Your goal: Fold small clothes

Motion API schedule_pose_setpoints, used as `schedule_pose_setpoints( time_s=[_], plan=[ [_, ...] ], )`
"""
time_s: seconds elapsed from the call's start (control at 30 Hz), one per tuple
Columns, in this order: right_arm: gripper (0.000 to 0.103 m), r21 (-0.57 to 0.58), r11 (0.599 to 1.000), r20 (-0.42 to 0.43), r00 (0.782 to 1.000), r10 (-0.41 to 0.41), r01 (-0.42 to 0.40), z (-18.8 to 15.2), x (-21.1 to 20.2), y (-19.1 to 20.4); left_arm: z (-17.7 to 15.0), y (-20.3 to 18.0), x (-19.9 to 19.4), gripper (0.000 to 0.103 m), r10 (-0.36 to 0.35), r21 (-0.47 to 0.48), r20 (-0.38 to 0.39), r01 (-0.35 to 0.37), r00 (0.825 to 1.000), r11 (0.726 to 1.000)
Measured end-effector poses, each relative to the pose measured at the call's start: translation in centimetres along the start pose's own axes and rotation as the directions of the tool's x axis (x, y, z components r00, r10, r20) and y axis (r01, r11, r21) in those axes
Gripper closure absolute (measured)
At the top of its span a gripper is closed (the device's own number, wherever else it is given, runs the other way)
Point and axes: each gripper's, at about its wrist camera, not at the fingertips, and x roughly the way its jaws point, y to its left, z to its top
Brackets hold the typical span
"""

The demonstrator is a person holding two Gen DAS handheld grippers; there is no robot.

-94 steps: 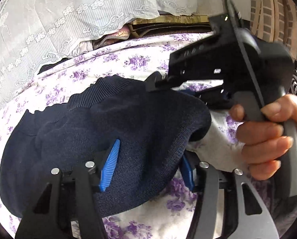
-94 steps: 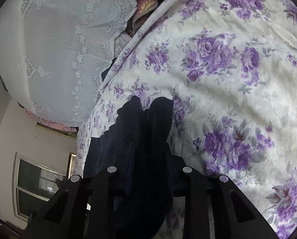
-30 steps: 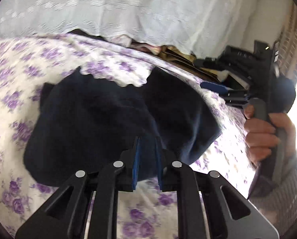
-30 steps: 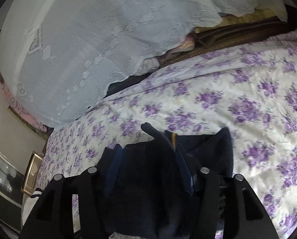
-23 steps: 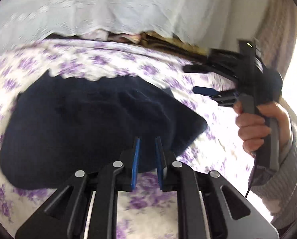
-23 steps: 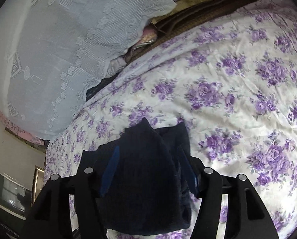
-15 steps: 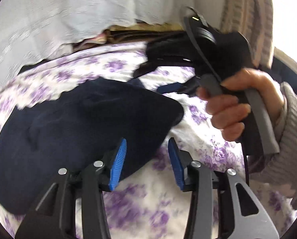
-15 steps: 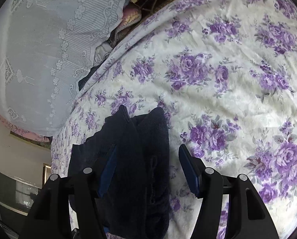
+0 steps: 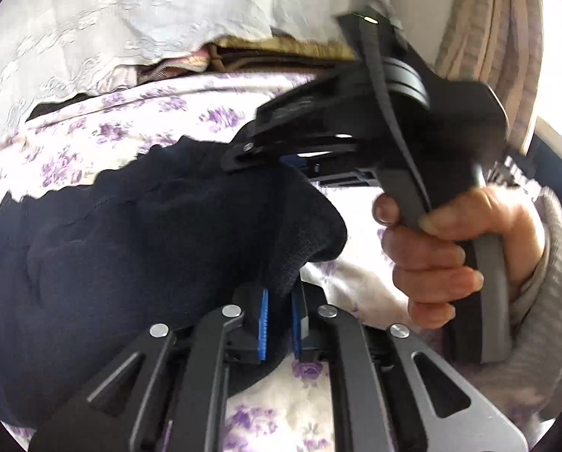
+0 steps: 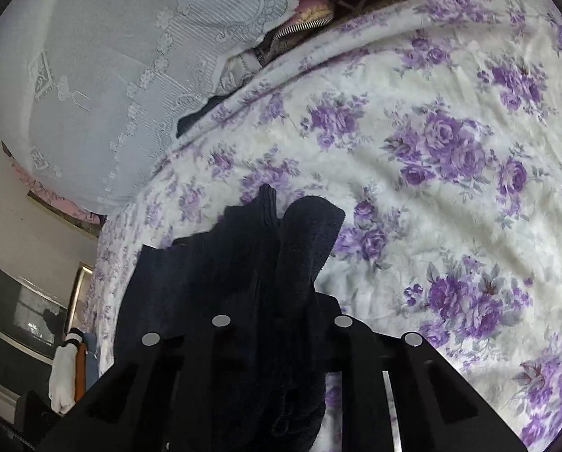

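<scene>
Both grippers on the navy sweater

Left gripper has its blue pads pinched tight on a fold of the sweater, which is bunched up on the purple floral sheet. Right gripper, gripped by a hand, meets the sweater's far edge, its jaws hidden. White lace cloth behind.

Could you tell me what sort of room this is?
Probably a bedroom: the sweater lies on a floral bedspread, with a lace cover over piled bedding behind.

navy knit garment, bunched, on floral bedspread
</scene>
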Motion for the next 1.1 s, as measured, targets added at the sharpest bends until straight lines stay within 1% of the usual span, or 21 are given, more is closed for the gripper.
schedule_pose_setpoints(
  time_s=[0.17, 0.33, 0.5, 0.7, 0.8, 0.9, 0.97, 1.0, 1.1],
  plan=[
    [0.084, -0.091, 0.996, 0.034, 0.999, -0.004, 0.007, 0.8, -1.6, 5.6, 0.1, 1.5, -3.7, 0.095, 0.005, -0.047, 0.090, -0.001, 0.996, 0.999],
    [0.084, -0.149, 0.989, 0.036, 0.999, -0.007, 0.012, 0.9, -1.2, 10.9, -0.1, 4.4, -6.9, 0.095, 0.035, -0.107, 0.151, -0.019, 0.988, 0.994],
    [0.084, -0.215, 0.976, 0.018, 1.000, -0.020, 0.024, 0.4, 0.4, 16.1, -0.8, 7.2, -9.4, 0.095, 0.071, -0.155, 0.182, -0.043, 0.981, 0.987],
    [0.086, -0.305, 0.951, -0.009, 0.998, -0.057, 0.051, -1.3, 3.6, 21.7, -2.3, 10.5, -12.0, 0.095, 0.099, -0.229, 0.201, -0.052, 0.974, 0.972],
    [0.086, -0.335, 0.942, -0.045, 0.998, -0.051, 0.033, -2.3, 5.7, 23.9, -3.1, 11.7, -12.9, 0.095, 0.117, -0.260, 0.197, -0.063, 0.973, 0.964],
    [0.086, -0.365, 0.931, -0.089, 0.995, -0.046, 0.010, -4.0, 8.1, 25.6, -4.5, 13.4, -13.8, 0.095, 0.139, -0.308, 0.183, -0.078, 0.973, 0.948],
    [0.087, -0.387, 0.922, -0.134, 0.989, -0.063, 0.006, -5.4, 10.5, 26.4, -5.9, 15.0, -13.8, 0.094, 0.133, -0.369, 0.153, -0.068, 0.979, 0.927],
    [0.087, -0.396, 0.918, -0.156, 0.985, -0.080, 0.012, -6.1, 11.8, 26.5, -6.6, 15.8, -13.5, 0.094, 0.123, -0.400, 0.135, -0.059, 0.983, 0.915],
    [0.086, -0.423, 0.906, -0.224, 0.967, -0.121, 0.015, -8.0, 15.4, 25.9, -8.9, 17.9, -12.7, 0.091, 0.084, -0.501, 0.088, -0.029, 0.993, 0.865]
  ],
)
